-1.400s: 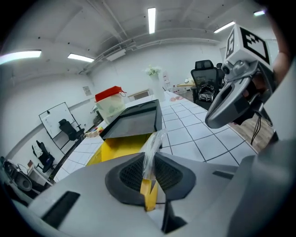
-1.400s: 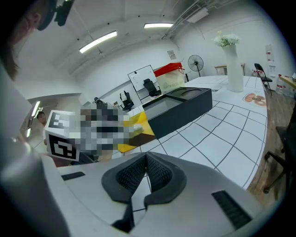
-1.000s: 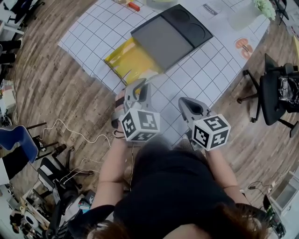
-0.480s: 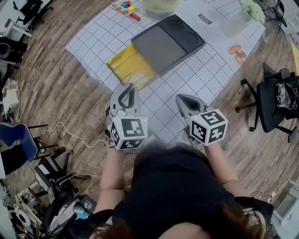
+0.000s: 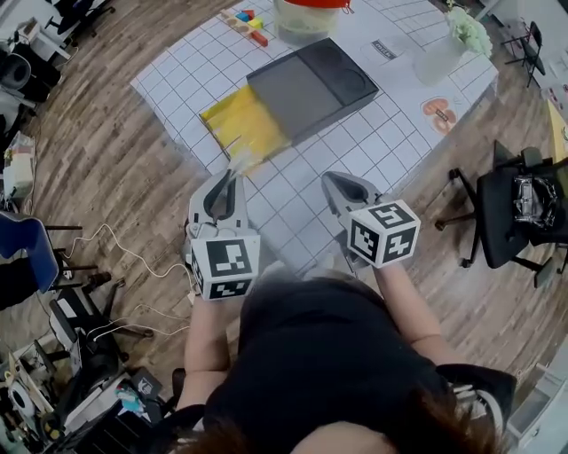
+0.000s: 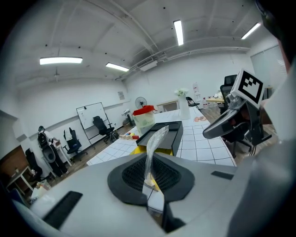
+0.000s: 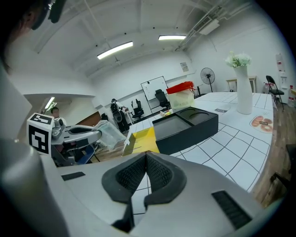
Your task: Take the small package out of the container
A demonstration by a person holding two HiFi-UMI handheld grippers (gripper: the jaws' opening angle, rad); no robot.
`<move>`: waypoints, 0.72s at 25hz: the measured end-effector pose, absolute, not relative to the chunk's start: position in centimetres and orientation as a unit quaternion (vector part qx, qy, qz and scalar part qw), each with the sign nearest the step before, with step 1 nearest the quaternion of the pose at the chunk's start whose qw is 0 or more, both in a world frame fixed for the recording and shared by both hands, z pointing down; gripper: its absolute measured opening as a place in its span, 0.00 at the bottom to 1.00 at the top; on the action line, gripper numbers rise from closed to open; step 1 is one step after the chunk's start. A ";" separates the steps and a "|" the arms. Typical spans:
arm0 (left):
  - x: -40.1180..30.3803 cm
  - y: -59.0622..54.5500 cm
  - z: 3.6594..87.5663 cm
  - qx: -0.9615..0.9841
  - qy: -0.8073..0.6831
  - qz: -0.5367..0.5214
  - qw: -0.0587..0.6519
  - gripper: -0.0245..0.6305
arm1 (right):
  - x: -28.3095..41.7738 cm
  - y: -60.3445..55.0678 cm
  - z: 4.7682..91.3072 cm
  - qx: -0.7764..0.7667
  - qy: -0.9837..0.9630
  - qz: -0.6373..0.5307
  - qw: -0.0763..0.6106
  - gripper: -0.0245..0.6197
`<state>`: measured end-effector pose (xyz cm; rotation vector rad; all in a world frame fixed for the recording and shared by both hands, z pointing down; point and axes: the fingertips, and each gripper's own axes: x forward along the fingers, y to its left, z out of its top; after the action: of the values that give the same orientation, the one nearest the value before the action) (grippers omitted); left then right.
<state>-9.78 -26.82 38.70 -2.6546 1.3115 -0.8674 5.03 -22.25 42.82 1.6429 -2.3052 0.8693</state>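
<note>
A small clear plastic package [image 6: 155, 143] stands up from my left gripper [image 6: 149, 183], which is shut on its lower end. In the head view the left gripper [image 5: 232, 175] hovers over the near edge of the gridded table, with the package [image 5: 240, 155] a faint sliver at its tip. Beyond it lies the black container [image 5: 311, 89], with a yellow bag [image 5: 240, 129] against its near-left side. My right gripper [image 7: 145, 159] is shut with nothing in it, and in the head view it [image 5: 333, 182] sits to the right of the left one. The right gripper view also catches the left gripper [image 7: 78, 134] holding the package [image 7: 108, 132].
A white gridded mat [image 5: 293, 204] covers the table. At the far end stand a clear tub with a red lid [image 5: 306, 16], coloured blocks [image 5: 248, 22] and a white vase with flowers [image 5: 461, 27]. A black office chair [image 5: 519, 208] is to the right, and cables [image 5: 133, 257] lie on the floor to the left.
Both grippers have drawn back from the container toward the person. The left one moved left and away from the yellow bag, still holding the package.
</note>
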 end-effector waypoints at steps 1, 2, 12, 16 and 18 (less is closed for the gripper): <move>-9.9 -26.4 38.7 -0.859 0.428 -0.280 0.025 0.10 | 5.0 -22.1 42.7 0.551 -0.777 0.290 0.092 0.06; -10.0 -26.1 38.6 -0.858 0.431 -0.278 0.021 0.10 | 5.0 -22.0 42.6 0.550 -0.779 0.287 0.094 0.06; -10.7 -23.9 38.5 -0.854 0.451 -0.259 -0.021 0.10 | 5.0 -21.2 41.5 0.536 -0.796 0.260 0.107 0.06; -10.9 -23.1 38.9 -0.851 0.454 -0.261 -0.033 0.10 | 5.1 -20.7 41.6 0.536 -0.797 0.256 0.109 0.06; -11.0 -22.8 39.1 -0.850 0.455 -0.263 -0.035 0.10 | 5.0 -20.6 41.7 0.535 -0.798 0.257 0.107 0.06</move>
<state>-10.97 -22.81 39.13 -2.7322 1.4612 -0.8459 5.04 -20.56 41.65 1.5740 -2.3488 0.7562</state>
